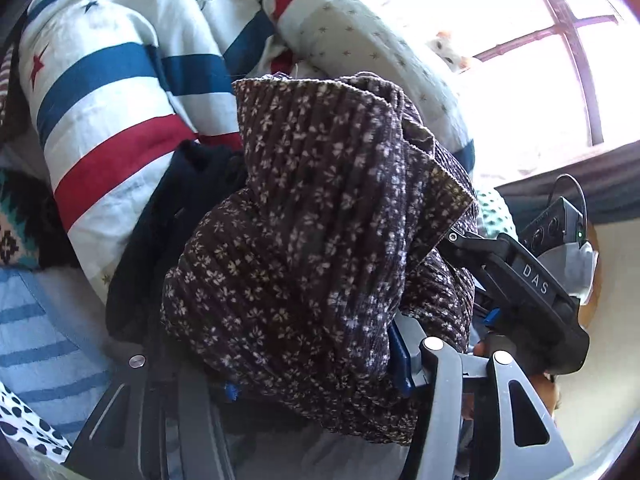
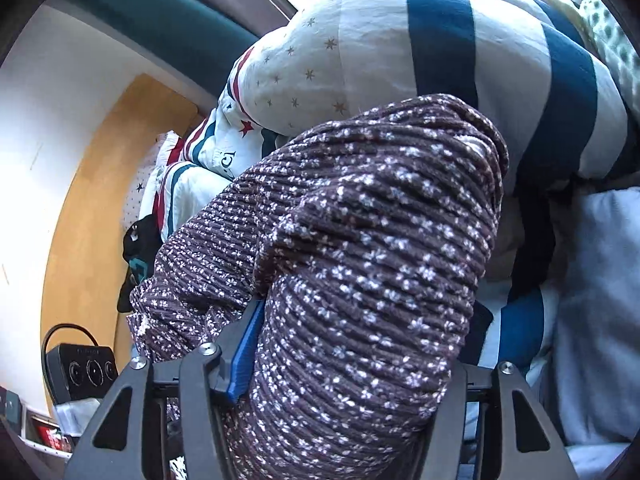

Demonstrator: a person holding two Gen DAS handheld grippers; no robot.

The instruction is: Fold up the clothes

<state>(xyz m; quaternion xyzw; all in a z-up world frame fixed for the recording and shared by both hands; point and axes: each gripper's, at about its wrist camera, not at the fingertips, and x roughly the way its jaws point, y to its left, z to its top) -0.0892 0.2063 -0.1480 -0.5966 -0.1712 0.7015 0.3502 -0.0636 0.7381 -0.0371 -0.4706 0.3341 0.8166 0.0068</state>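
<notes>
The brown floral ribbed garment [image 1: 304,240] hung bunched between both tools, filling the middle of each wrist view. The left tool [image 1: 316,364] was pinching a thick wad of it: a blue pad [image 1: 400,360] pressed against the fabric on one side, while the other finger was hidden under the cloth. The right tool [image 2: 344,360] likewise gripped a fat roll of the same garment [image 2: 360,260], its blue pad [image 2: 246,352] tight against the folds and the far finger covered. In the left wrist view the right tool's black body, marked DAS [image 1: 532,280], sat just beside the garment's edge. Behind the garment lay a white quilt with red and blue stripes and stars [image 1: 120,92] heaped on the bed, and a dark piece of clothing [image 1: 180,208] rested between quilt and garment. A light blue striped cloth [image 1: 36,340] lay at the bed's near-left edge. A window [image 1: 560,40] stood bright beyond, and a wooden headboard [image 2: 92,200] curved at the left in the right wrist view
</notes>
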